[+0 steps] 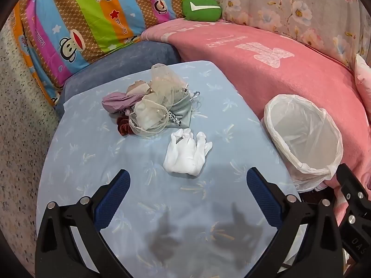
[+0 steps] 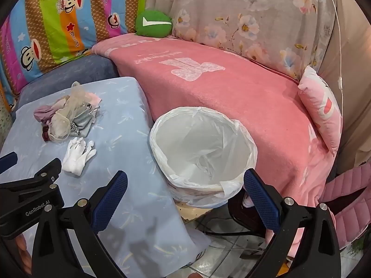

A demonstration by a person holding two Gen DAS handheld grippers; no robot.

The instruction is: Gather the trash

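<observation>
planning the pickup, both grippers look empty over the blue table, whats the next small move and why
Probably ease the left gripper forward and down onto the white gloves: its jaws are open, the gloves lie loose just ahead, and the lined trash bin waits to their right.

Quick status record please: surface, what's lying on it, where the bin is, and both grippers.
surface: blue cloth-covered table
item 1: white gloves, lying loose near the table's middle
item 2: pile of fabric pouches and hair ties, just behind the gloves
bin: white-lined trash bin, beside the table's right edge, against the pink blanket; only the liner shows inside
left gripper: open, holding nothing, facing the gloves
right gripper: open, holding nothing, near the bin's rim
</observation>
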